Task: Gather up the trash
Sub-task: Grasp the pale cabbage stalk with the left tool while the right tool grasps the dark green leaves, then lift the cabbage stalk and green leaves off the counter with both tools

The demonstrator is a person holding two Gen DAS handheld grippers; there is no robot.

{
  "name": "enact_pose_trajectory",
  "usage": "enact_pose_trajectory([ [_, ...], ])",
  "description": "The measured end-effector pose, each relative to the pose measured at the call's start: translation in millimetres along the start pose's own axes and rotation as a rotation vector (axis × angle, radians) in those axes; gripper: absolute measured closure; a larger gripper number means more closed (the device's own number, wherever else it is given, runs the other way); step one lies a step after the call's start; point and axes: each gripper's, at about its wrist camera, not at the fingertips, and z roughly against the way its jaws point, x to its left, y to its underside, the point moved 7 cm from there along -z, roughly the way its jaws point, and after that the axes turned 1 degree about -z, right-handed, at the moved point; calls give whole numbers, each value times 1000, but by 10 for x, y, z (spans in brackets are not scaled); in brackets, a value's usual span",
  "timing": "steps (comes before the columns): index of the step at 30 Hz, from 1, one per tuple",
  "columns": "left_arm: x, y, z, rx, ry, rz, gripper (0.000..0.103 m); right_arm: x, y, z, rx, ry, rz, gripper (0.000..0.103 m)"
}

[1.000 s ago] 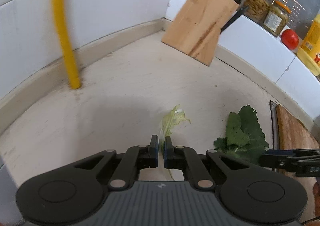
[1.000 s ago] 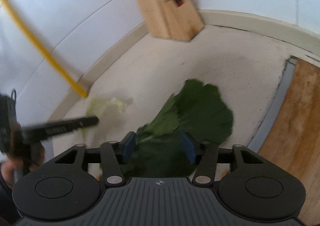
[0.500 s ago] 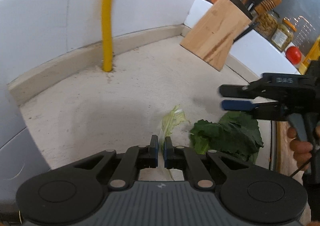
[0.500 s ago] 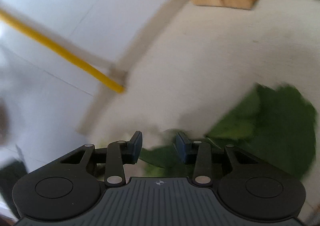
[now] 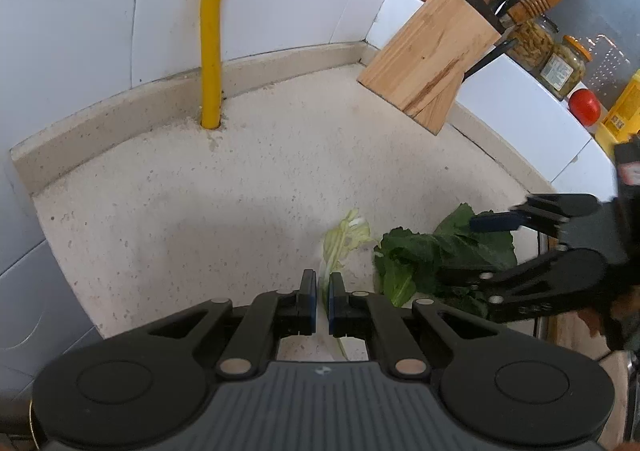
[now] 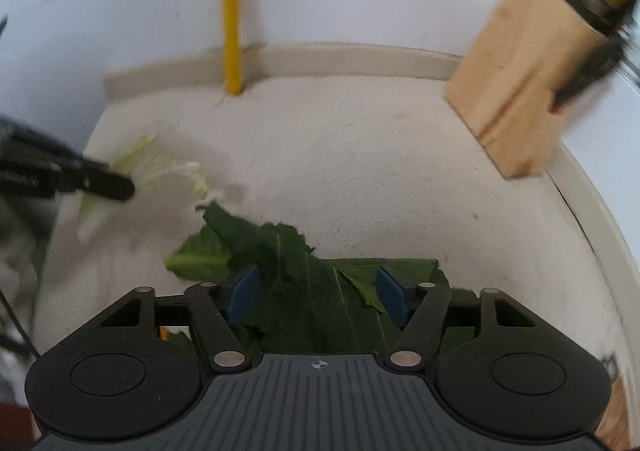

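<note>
A pale green cabbage scrap (image 5: 343, 241) is pinched between the shut fingers of my left gripper (image 5: 323, 291) just above the speckled counter; it also shows in the right wrist view (image 6: 160, 167). A dark green leaf (image 5: 440, 255) lies on the counter to its right. My right gripper (image 6: 318, 291) is open, its blue pads on either side of the dark leaf (image 6: 312, 279). In the left wrist view the right gripper (image 5: 472, 247) comes in from the right over the leaf.
A wooden knife block (image 5: 432, 55) stands at the back right by the tiled wall. A yellow pipe (image 5: 212, 31) rises from the counter's back edge. Jars (image 5: 560, 63), a tomato (image 5: 585, 107) and a yellow bottle (image 5: 624, 111) sit on the ledge.
My right gripper opened wider and swung round to straddle the dark leaf, which shifted on the counter. My left gripper stayed shut on the pale scrap while its view turned left.
</note>
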Motion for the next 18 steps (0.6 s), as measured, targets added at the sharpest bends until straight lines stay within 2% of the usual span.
enact_pose_trajectory([
  [3,21,2,-7,2,-5,6,101,-46,21,-227,63,-15,21,23],
  [6,47,2,-27,7,-12,21,101,-154,-58,-348,77,-69,-93,26],
  [8,65,-3,-48,9,-18,27,101,-216,-141,-391,81,-52,-156,41],
  [10,71,-15,-51,7,-17,36,101,-360,-203,-414,84,-35,-234,80],
  [11,68,-21,-47,5,-15,36,101,-422,-223,-415,83,-56,-283,87],
  [18,-23,-132,61,-43,-1,17,101,-583,-268,-258,-16,-151,-452,95],
])
